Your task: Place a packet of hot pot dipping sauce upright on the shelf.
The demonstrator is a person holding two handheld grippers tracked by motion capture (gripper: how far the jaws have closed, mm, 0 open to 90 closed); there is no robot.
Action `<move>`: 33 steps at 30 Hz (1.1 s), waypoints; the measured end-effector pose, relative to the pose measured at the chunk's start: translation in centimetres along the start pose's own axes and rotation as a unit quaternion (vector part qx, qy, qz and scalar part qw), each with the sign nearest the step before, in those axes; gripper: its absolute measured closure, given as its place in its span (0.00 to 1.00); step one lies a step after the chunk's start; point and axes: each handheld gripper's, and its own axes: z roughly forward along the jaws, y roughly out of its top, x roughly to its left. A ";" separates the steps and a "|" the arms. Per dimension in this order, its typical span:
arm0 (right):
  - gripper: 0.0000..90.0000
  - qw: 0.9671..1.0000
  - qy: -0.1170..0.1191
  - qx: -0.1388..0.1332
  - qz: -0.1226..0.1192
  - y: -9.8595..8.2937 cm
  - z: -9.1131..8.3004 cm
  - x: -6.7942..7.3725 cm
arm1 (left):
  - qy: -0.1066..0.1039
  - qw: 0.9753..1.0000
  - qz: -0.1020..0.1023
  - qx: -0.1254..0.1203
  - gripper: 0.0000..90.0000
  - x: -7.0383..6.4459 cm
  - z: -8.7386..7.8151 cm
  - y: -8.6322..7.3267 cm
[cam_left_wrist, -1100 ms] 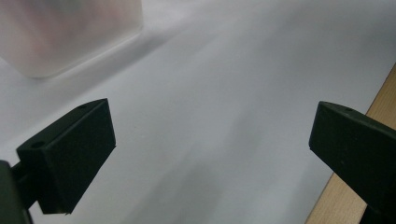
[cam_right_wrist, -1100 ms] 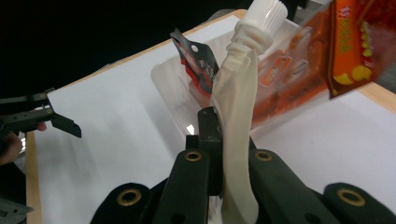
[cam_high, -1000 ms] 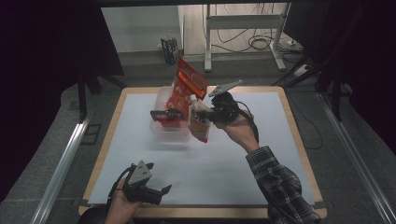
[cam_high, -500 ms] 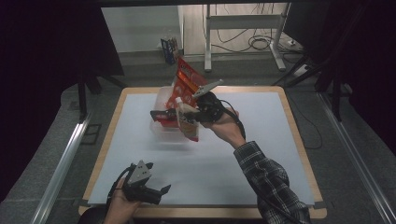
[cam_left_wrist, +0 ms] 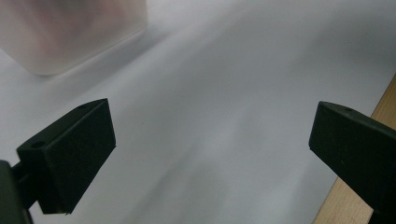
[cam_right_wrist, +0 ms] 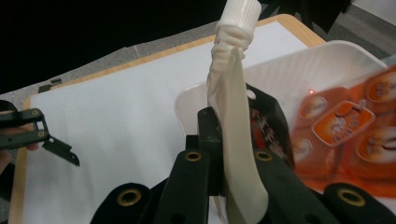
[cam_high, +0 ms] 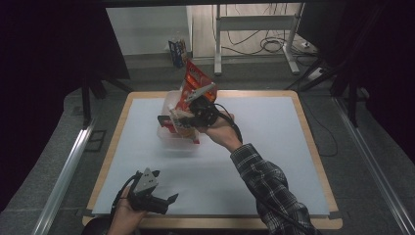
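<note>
Pinching a spouted pouch (cam_right_wrist: 233, 121) over the bin (cam_right_wrist: 299, 65), right fingers (cam_right_wrist: 198, 168) closed

Right gripper (cam_right_wrist: 229, 154): its black jaws rise from the bottom centre of the frame, clamped on a cream pouch.
Cream pouch (cam_right_wrist: 233, 135): upright between the jaws, twisted near the top, with a white screw cap (cam_right_wrist: 240, 13) at the upper centre.
White bin (cam_right_wrist: 299, 70): right of centre, behind the pouch.
Orange packet (cam_right_wrist: 348, 135): at the right edge, blurred, in the bin.
Counter (cam_right_wrist: 107, 126): white sheet with a wooden rim, filling the left half.
Left gripper (cam_right_wrist: 35, 133): at the left edge, over the counter.
</note>
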 end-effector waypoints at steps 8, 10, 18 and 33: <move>0.98 1.000 0.010 0.004 -0.008 1.1 2.4 0.7 | 0.000 1.000 0.001 0.000 0.00 0.0 0.0 0.0; 0.98 1.000 0.010 0.008 -0.011 1.1 3.2 0.8 | 0.000 1.000 0.000 -0.001 0.00 0.1 -0.1 0.0; 0.98 1.000 0.009 0.019 -0.003 0.6 4.5 0.5 | 0.001 1.000 -0.002 -0.004 0.00 0.1 -0.1 -0.1; 0.98 1.000 0.004 0.029 -0.003 -0.6 5.7 0.3 | 0.001 1.000 0.002 0.003 0.01 0.1 0.1 -0.1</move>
